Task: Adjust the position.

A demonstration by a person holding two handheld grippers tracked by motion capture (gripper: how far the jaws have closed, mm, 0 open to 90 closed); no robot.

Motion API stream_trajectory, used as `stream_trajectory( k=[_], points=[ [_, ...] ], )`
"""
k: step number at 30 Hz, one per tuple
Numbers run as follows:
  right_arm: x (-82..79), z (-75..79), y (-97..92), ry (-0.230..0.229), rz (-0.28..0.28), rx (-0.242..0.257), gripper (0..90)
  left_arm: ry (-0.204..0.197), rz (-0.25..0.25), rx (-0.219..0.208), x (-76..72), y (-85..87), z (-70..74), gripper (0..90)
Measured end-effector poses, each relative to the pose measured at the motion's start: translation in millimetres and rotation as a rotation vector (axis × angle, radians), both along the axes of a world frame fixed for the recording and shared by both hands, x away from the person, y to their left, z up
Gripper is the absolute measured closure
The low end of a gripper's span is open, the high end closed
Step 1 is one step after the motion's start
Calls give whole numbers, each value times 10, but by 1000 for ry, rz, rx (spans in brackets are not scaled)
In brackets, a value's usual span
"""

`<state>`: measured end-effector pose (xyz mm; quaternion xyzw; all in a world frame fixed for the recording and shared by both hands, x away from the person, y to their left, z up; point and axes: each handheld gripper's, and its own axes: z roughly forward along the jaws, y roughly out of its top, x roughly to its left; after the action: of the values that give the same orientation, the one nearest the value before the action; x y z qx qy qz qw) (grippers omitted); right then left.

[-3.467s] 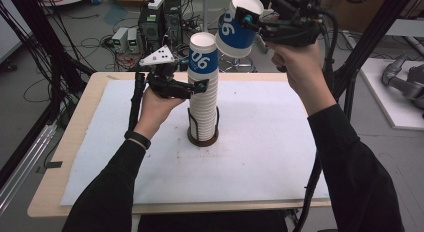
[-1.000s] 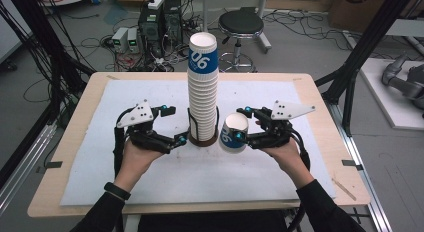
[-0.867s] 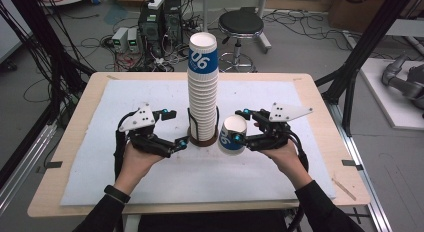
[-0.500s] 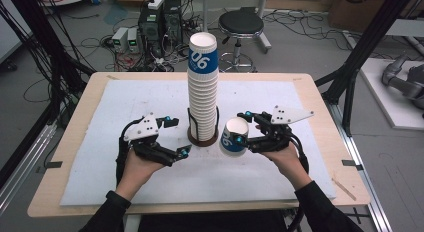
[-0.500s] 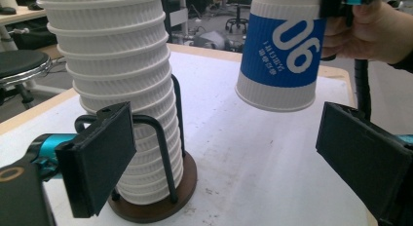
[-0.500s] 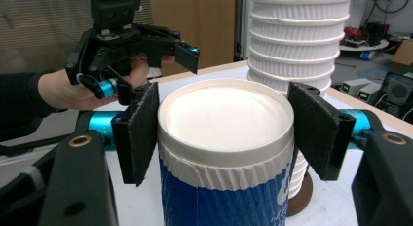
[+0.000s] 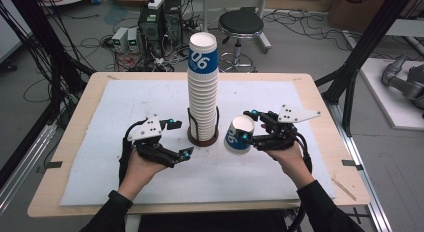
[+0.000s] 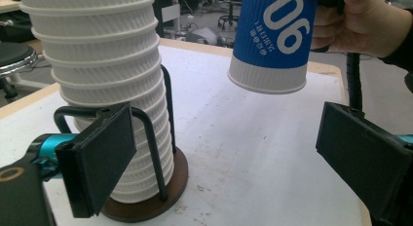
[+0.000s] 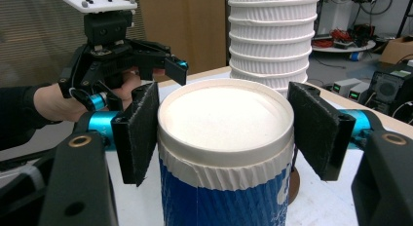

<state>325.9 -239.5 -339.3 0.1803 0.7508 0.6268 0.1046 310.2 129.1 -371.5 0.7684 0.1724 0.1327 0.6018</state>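
A tall stack of white ribbed paper cups (image 7: pixel 202 92), topped by a blue "06" cup, stands in a black wire holder on a round wooden base (image 7: pixel 202 140) at the table's middle. My right gripper (image 7: pixel 247 126) is shut on a single blue-and-white cup (image 7: pixel 235 139), held tilted just right of the stack. In the right gripper view its pads press both sides of the cup's rim (image 9: pixel 224 119). The left gripper view shows this cup (image 8: pixel 272 41) hanging above the table. My left gripper (image 7: pixel 180 137) is open and holds nothing, a little left of the holder's base.
A white sheet (image 7: pixel 280 177) covers the wooden table (image 7: pixel 50 202). Beyond the far edge are a black stool (image 7: pixel 241 24), computer boxes (image 7: pixel 155 14) and floor cables. Black frame poles (image 7: pixel 365 47) rise at the right.
The right gripper has brought the cup from high above the stack down beside its base. The left gripper has drawn back from the stack toward the near-left over the last second.
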Motion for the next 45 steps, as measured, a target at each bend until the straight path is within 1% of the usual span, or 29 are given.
stream_trajectory(
  k=[6, 8, 9, 12, 15, 20, 21, 24, 28, 30, 32, 37, 39, 45],
  points=[
    [-11, 2, -5, 4, 7, 6, 312, 8, -30, 2, -10, -72, -5, 74],
    [-10, 4, -5, -3, 9, 7, 312, 12, -38, -3, -16, -105, -9, 74],
    [-10, 3, -5, -5, 11, 7, 312, 11, -42, 5, -17, -116, -9, 74],
    [-19, 4, -3, 0, 13, 6, 312, 15, -52, 2, -28, -159, -9, 74],
    [-28, 11, -2, -8, 17, 7, 312, 17, -65, 5, -29, -199, -11, 74],
    [-35, 12, 20, -4, 21, 9, 312, 28, -87, 0, -27, -266, -16, 74],
    [-34, 13, 24, -12, 25, 8, 312, 29, -92, 2, -27, -277, -16, 74],
    [-41, 12, 45, -13, 26, 5, 312, 36, -108, 2, -30, -317, -17, 74],
    [-48, 11, 68, -11, 38, 8, 312, 49, -125, -18, -33, -377, -17, 74],
    [-53, 14, 76, -12, 39, 9, 312, 53, -134, -21, -28, -407, -16, 74],
    [-54, 14, 83, -16, 44, 13, 312, 62, -145, -34, -25, -441, -19, 74],
    [-61, 9, 109, -11, 54, 14, 313, 82, -178, -45, -14, -529, -35, 74],
    [-65, 6, 124, -9, 60, 16, 313, 93, -188, -46, -11, -568, -46, 74],
    [-84, 0, 180, -12, 81, 8, 313, 94, -197, -40, -3, -687, -74, 74]
  ],
)
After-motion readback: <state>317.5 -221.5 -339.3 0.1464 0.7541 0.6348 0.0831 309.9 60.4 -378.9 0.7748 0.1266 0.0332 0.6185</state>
